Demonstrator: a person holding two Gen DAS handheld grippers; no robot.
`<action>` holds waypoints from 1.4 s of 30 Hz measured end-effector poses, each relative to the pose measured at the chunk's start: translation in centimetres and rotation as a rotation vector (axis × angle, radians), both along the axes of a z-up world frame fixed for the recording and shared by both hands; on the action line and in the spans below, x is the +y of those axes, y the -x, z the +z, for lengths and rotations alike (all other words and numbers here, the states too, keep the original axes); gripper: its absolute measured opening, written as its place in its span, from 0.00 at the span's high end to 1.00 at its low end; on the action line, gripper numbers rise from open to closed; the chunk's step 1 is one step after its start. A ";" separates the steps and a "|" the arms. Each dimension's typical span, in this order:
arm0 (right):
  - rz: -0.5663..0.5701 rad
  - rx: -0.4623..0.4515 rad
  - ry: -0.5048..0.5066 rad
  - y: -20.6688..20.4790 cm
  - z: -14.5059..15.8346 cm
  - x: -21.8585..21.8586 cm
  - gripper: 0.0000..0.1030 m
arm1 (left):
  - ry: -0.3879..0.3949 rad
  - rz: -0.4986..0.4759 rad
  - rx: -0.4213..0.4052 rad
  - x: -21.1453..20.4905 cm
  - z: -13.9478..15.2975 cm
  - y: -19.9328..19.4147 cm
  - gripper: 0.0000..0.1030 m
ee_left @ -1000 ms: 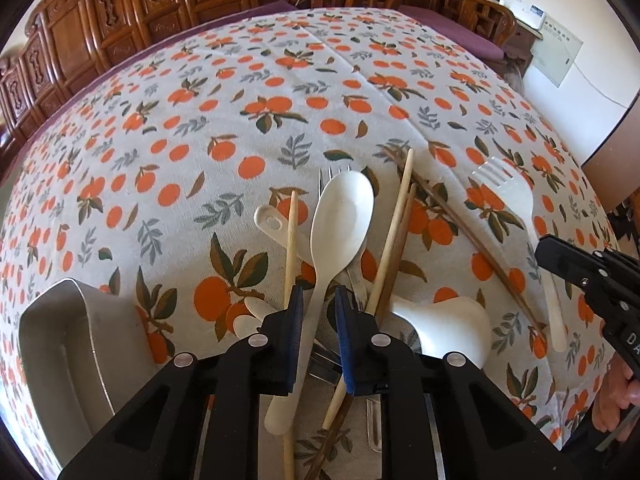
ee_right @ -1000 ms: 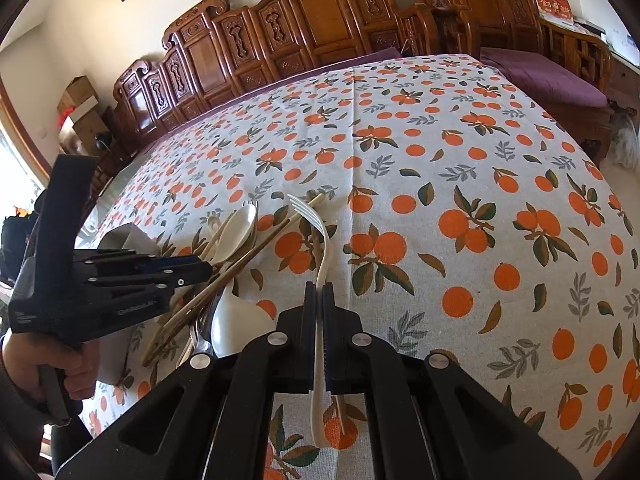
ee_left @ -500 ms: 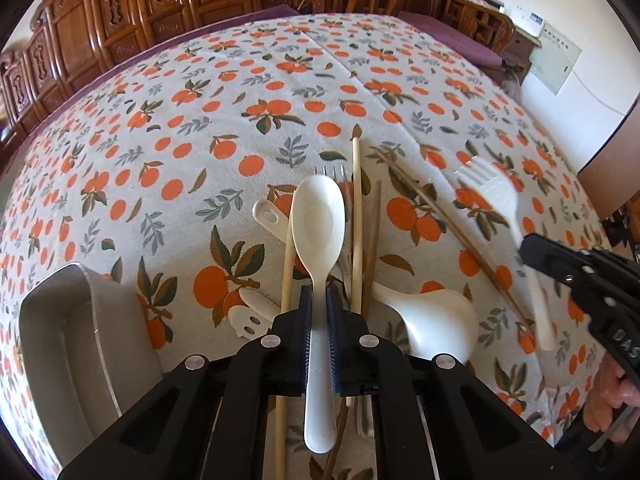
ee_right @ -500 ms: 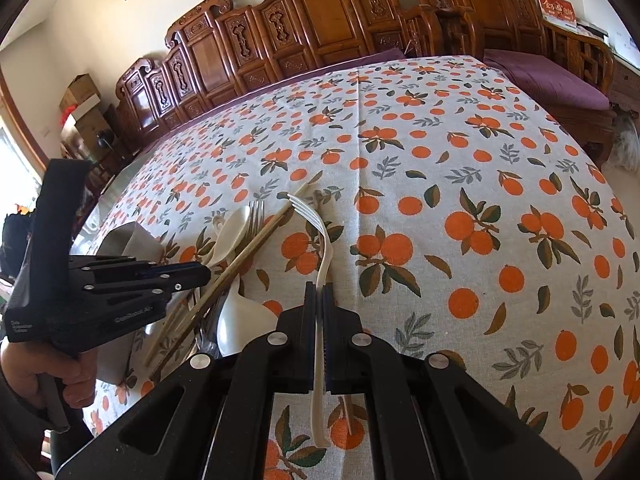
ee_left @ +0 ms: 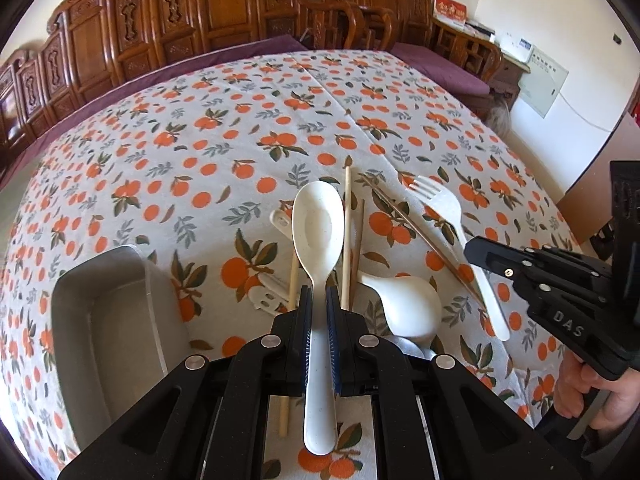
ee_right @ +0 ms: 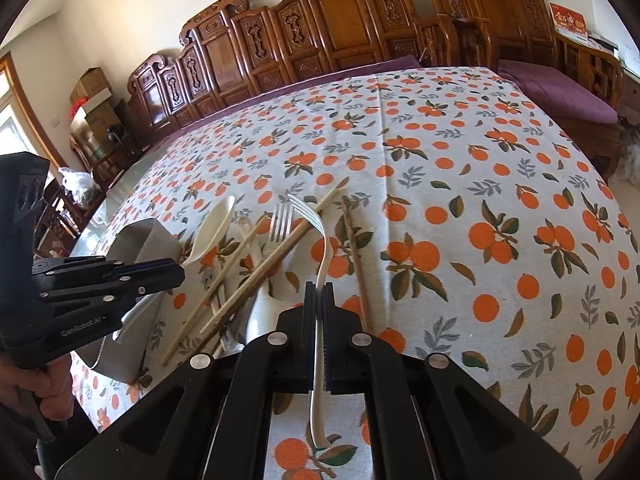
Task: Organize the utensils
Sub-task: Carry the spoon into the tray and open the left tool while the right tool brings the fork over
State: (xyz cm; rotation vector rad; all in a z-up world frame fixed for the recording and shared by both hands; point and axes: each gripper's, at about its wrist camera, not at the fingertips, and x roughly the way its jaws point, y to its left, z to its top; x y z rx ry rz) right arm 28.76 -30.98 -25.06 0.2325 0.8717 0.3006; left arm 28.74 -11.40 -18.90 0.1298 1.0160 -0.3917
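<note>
Carved wooden chairs (ee_left: 224, 20) line the far side of a table under an orange-print cloth (ee_left: 240, 128), whose far half lies bare; to the right the cloth drops off toward a purple-cushioned bench (ee_right: 560, 92).

Near the front edge the utensils lie in a loose heap. The left gripper (ee_left: 316, 304) points steeply down at it, its jaws clamped on the handle of a white spoon (ee_left: 318, 224). The bowl of that spoon reaches forward over the pile and the handle end sticks out behind the pads. Just left of this gripper sits a grey tray (ee_left: 76, 320), apart from the heap.

The right gripper (ee_right: 319, 300) is angled down too, its jaws clenched on the handle of a white fork (ee_right: 320, 240) whose tines curve forward. A hand (ee_left: 588, 392) wraps its grip at the right edge of the left view.

Only the left camera shows a second white spoon (ee_left: 404, 304) lying bowl-down beside pale chopsticks (ee_left: 346, 232), plus the inside of the tray. Only the right camera shows a metal fork (ee_right: 280, 218) among the sticks, a dark chopstick (ee_right: 356, 256) lying alone to the right of the heap, and cardboard boxes (ee_right: 90, 90) by the left wall.
</note>
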 end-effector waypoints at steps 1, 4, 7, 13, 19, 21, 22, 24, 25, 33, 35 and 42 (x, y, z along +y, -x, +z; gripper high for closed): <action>0.004 -0.002 -0.003 0.0 0.1 0.2 0.96 | 0.003 0.003 -0.004 0.3 0.2 0.2 0.94; 0.018 -0.005 -0.005 0.0 0.3 1.0 0.96 | 0.015 0.018 -0.022 1.5 1.1 0.8 0.94; 0.036 -0.009 -0.005 0.0 0.5 2.0 0.96 | 0.016 0.032 -0.053 3.0 2.0 1.7 0.94; 0.060 -0.011 -0.007 -0.1 0.8 3.6 0.96 | 0.002 0.067 -0.087 5.9 2.6 2.9 0.94; 0.089 -0.010 0.001 -0.2 0.7 5.3 0.96 | 0.012 0.137 -0.110 9.4 2.4 3.8 0.94; 0.099 -0.007 0.001 -0.3 0.7 5.8 0.96 | -0.005 0.163 -0.128 10.2 2.1 4.3 0.94; 0.105 -0.008 0.003 -0.3 0.7 6.1 0.96 | -0.016 0.181 -0.138 10.8 1.9 4.6 0.94; 0.117 -0.006 0.008 -0.2 0.6 6.6 0.96 | 0.004 0.205 -0.130 11.7 1.4 4.8 0.94; 0.122 -0.006 0.011 -0.2 0.6 6.9 0.96 | 0.016 0.213 -0.122 12.2 1.2 4.8 0.94; 0.148 0.003 0.040 0.0 0.2 8.5 0.96 | -0.002 0.262 -0.110 14.6 0.0 4.3 0.94; 0.155 0.003 0.048 0.2 0.1 8.9 0.96 | -0.001 0.274 -0.093 15.2 -0.5 4.2 0.94; 0.184 -0.011 0.044 1.2 0.7 10.2 0.96 | 0.020 0.307 -0.040 16.5 -1.5 3.6 0.93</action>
